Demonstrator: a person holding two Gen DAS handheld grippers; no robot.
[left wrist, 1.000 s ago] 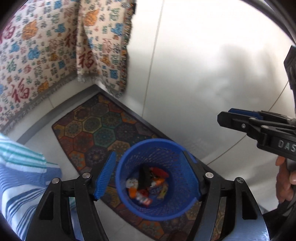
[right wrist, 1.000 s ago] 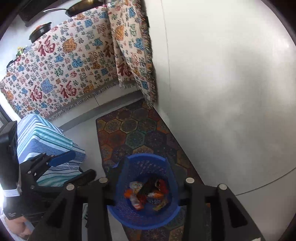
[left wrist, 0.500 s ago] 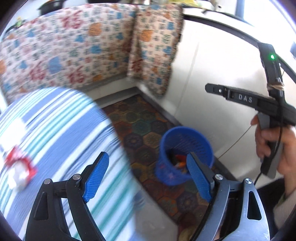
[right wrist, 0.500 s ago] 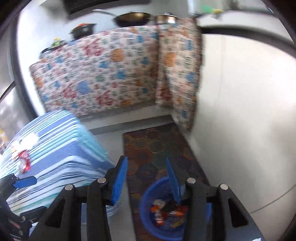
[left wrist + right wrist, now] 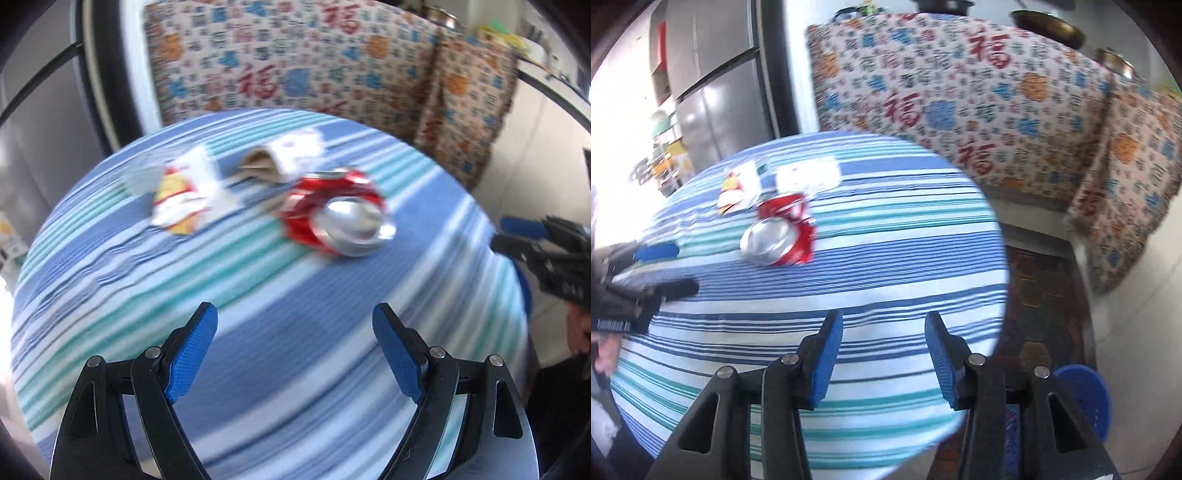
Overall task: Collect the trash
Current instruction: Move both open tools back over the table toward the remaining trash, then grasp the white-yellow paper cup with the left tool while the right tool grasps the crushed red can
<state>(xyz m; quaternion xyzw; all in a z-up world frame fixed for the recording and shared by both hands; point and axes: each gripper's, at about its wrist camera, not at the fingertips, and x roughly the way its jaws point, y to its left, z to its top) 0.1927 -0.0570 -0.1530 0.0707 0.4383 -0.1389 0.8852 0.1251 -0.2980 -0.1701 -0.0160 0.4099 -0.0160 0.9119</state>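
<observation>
Both claws empty over the striped tabletop, trash waiting near its far edge.
Your left claw gapes wide; your right claw is opening. Straddle the crushed red can squarely before squeezing; wrapper and paper cup lie beyond. The blur leaves no label readable.

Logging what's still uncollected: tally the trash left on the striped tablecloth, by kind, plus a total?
Crushed red and silver aluminium drink can: 1
Flattened white snack wrapper with red and yellow print: 1
Flattened white paper cup with brown inside: 1
Clear or pale scrap beside the wrapper, too blurred to name: 1
Total: 4
</observation>
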